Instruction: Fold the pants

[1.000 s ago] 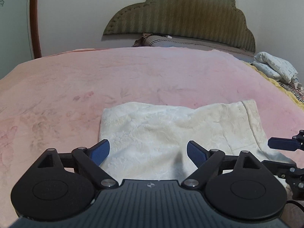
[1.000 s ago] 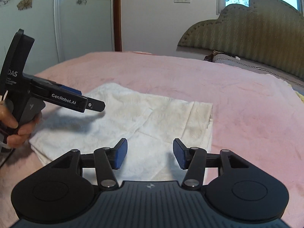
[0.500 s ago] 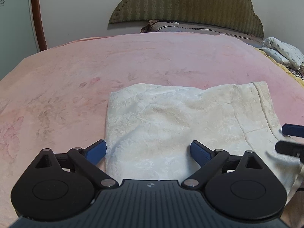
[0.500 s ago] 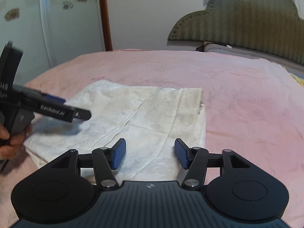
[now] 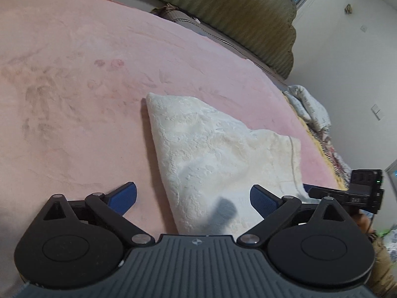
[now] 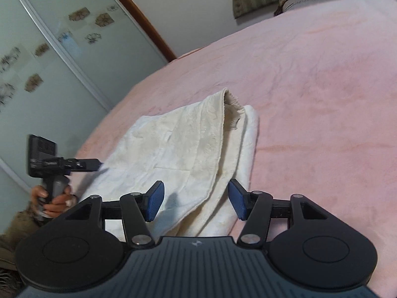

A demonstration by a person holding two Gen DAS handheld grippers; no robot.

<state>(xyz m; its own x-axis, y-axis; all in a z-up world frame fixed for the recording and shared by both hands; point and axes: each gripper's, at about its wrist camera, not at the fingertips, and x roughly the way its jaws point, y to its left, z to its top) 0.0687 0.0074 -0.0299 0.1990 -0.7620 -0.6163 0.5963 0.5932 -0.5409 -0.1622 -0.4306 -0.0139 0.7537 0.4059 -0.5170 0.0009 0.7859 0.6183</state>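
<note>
Cream, textured pants point(image 5: 223, 154) lie folded into a flat rectangle on the pink blanket point(image 5: 74, 99). My left gripper point(image 5: 193, 193) hangs low over their near left corner. Its jaws are opening wide, with the cloth's left edge between them and neither pad touching it. My right gripper point(image 6: 196, 198) straddles the pants' point(image 6: 178, 144) near right edge, where the layered hem shows, jaws half apart and not pressing. Each gripper also shows in the other's view: the right gripper point(image 5: 309, 190) beside the cloth's right edge, the left gripper point(image 6: 98, 165) by its left edge, held by a hand point(image 6: 53, 198).
The pink blanket point(image 6: 322, 99) covers the whole bed. An olive padded headboard point(image 5: 235, 12) and a pillow point(image 5: 188, 22) stand at the far end. A crumpled printed quilt point(image 5: 312, 109) lies off the bed's right side. Frosted sliding doors point(image 6: 49, 62) stand beyond the left side.
Both grippers have come down and closer to the pants' near corners, each rolling sideways. The left jaws have spread wider. The pants lie as before.
</note>
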